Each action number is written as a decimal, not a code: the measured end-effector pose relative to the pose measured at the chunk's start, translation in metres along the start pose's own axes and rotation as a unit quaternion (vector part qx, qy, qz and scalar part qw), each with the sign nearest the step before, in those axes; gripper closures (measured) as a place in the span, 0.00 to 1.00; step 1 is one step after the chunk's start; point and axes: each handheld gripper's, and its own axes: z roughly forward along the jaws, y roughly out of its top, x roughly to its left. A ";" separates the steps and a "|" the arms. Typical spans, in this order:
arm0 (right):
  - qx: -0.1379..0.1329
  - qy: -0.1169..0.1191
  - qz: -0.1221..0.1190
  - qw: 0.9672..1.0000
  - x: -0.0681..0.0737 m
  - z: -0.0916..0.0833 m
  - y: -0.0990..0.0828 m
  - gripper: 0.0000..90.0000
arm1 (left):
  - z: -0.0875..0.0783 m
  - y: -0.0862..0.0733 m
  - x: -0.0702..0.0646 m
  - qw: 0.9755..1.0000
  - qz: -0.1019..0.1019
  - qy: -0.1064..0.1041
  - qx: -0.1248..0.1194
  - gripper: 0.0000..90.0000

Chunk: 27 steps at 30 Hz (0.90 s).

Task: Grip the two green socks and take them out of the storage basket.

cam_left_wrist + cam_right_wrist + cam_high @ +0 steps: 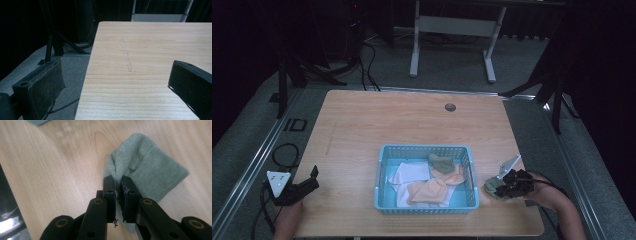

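Note:
My right gripper is shut on a grey-green sock, pinching a fold of it while the sock lies spread on the wooden table. From above, that right gripper holds the sock just to the right of the blue basket. In the basket lie a white cloth, orange socks and another grey-green sock. My left gripper rests at the table's left front edge, open with nothing between its jaws, and the left gripper looks along the bare table edge.
The table has a round cable hole near its far edge. Dark stand legs flank both sides. A white desk frame stands beyond. Cables lie on the grey floor at the left.

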 end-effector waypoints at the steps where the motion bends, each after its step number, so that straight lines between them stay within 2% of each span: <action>1: -0.002 0.002 0.004 1.000 0.001 0.003 -0.001 0.92 | 0.000 0.000 0.000 1.000 0.000 0.000 0.000 0.01; 3: -0.011 0.005 0.002 1.000 0.003 0.006 -0.001 0.92 | 0.000 0.000 0.000 1.000 0.001 0.000 0.000 0.01; 6: -0.005 0.010 -0.003 1.000 0.006 0.006 0.001 0.91 | 0.000 0.000 0.000 1.000 0.001 0.000 0.000 0.01; 9: -0.001 0.011 0.003 1.000 0.005 0.001 0.005 0.74 | 0.000 0.000 0.000 1.000 0.000 0.000 0.000 0.01; 11: -0.005 0.010 0.007 1.000 0.004 -0.005 0.008 0.68 | 0.000 0.000 0.000 1.000 0.001 0.001 0.000 0.01; 13: -0.007 0.017 0.003 1.000 0.005 -0.011 0.012 0.56 | 0.000 0.000 0.000 1.000 0.000 0.000 0.001 0.01; 16: -0.017 0.036 0.000 0.999 0.005 -0.020 0.018 0.48 | 0.000 0.000 0.000 1.000 0.000 0.001 0.000 0.01; 18: -0.019 0.030 -0.003 0.999 0.004 -0.025 0.022 0.44 | 0.000 0.000 0.000 1.000 0.000 0.000 0.000 0.01; 21: -0.029 0.010 0.001 1.000 0.003 -0.032 0.031 0.42 | 0.000 0.000 0.000 1.000 -0.001 0.000 0.000 0.01; 27: -0.029 0.007 -0.016 0.999 0.001 -0.042 0.053 0.39 | 0.000 0.000 0.000 1.000 -0.002 0.001 0.000 0.01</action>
